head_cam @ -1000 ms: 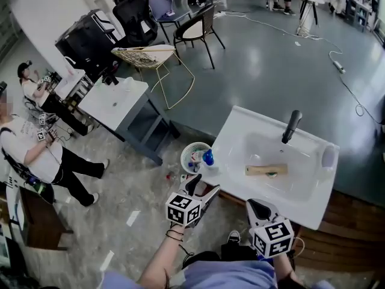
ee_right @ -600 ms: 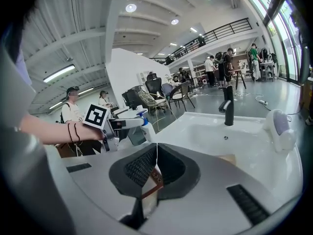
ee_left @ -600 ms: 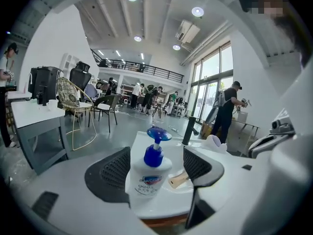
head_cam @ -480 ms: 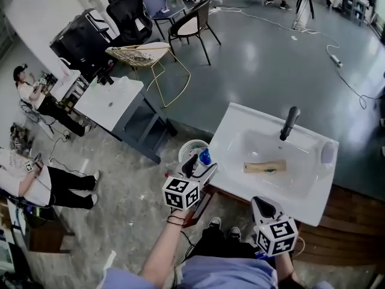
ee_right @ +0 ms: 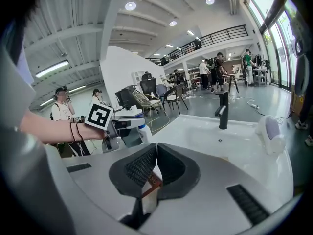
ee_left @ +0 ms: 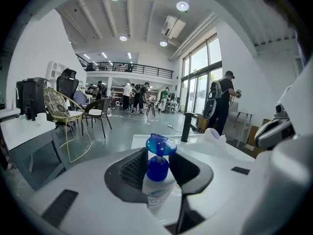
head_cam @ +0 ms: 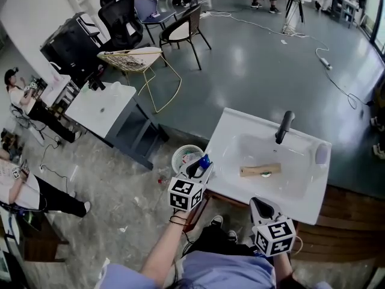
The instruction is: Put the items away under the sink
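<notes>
Left gripper (ee_left: 159, 164) apparently clamps bottle (ee_left: 157, 176); neck between jaws

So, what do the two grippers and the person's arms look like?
Both the left gripper and the right gripper are white, with dark grey ribbed pads inside the jaws. Each carries a white cube with black square markers. The left wrist wears dark bands; the top is pale blue.

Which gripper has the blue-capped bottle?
The left gripper: its jaws are closed on the blue-capped bottle. The right gripper has its jaws together with nothing between them.
</notes>
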Available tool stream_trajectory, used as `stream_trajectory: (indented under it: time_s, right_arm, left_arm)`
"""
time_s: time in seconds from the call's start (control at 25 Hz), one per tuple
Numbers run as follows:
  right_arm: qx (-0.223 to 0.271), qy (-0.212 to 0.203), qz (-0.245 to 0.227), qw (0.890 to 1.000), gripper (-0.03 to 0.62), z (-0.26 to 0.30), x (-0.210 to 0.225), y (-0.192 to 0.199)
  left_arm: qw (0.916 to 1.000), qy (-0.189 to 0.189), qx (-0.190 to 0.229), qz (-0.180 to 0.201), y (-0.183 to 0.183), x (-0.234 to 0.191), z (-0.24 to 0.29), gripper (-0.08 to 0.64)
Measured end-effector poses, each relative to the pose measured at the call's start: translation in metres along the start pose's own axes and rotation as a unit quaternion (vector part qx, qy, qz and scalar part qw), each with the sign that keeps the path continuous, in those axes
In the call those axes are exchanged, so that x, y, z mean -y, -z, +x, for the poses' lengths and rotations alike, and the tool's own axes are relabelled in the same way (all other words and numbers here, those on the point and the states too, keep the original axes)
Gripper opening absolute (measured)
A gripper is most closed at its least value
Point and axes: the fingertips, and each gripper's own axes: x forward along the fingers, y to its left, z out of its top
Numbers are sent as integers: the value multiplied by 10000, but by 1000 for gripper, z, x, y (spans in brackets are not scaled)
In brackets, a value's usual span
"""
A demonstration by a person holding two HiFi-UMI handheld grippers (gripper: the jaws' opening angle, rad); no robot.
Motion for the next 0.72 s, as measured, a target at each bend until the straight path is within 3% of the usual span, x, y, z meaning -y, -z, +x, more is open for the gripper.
stream_trajectory:
  time_s: [0.36, 0.72]
  right_arm:
    - [28, 273, -7, 9996, 18, -3, 1, -6]
    - [71, 315, -55, 9995, 18, -5, 3, -11]
  left_arm:
    - [9974, 232, 10, 675, -4, 7, -1, 122]
    - [9965, 415, 136, 711, -8, 30, -17, 97]
